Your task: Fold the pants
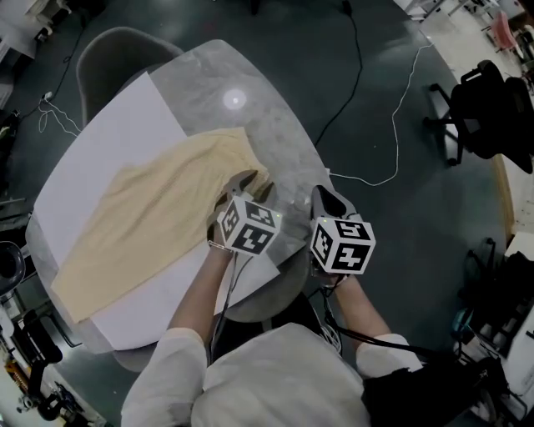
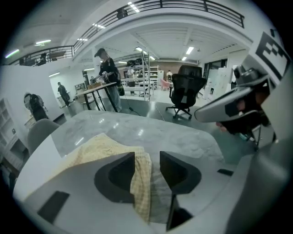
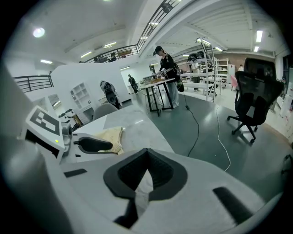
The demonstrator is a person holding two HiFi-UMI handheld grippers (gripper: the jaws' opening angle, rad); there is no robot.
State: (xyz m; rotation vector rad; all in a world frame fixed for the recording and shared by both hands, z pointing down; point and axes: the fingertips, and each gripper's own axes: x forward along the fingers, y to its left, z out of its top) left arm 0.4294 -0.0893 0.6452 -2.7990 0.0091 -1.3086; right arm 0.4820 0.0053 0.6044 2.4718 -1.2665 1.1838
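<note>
Pants of pale yellow cloth (image 1: 150, 221) lie on the round grey marble table (image 1: 275, 108), long axis near-left to far-right. The released left claw (image 1: 254, 185) straddles their right end, nearer than the clenched, empty right claw (image 1: 327, 198).

Dark grey floor (image 1: 375, 75) all round the marble table (image 1: 250, 75), a white cable (image 1: 395, 142) snaking across it. Beyond the left gripper (image 2: 147, 157), there's a black office chair (image 2: 185, 91) and a person (image 2: 107, 68) at a tall workbench (image 2: 94, 91). Overhead, a railed mezzanine (image 2: 183, 7) and strip lights (image 2: 190, 49).
</note>
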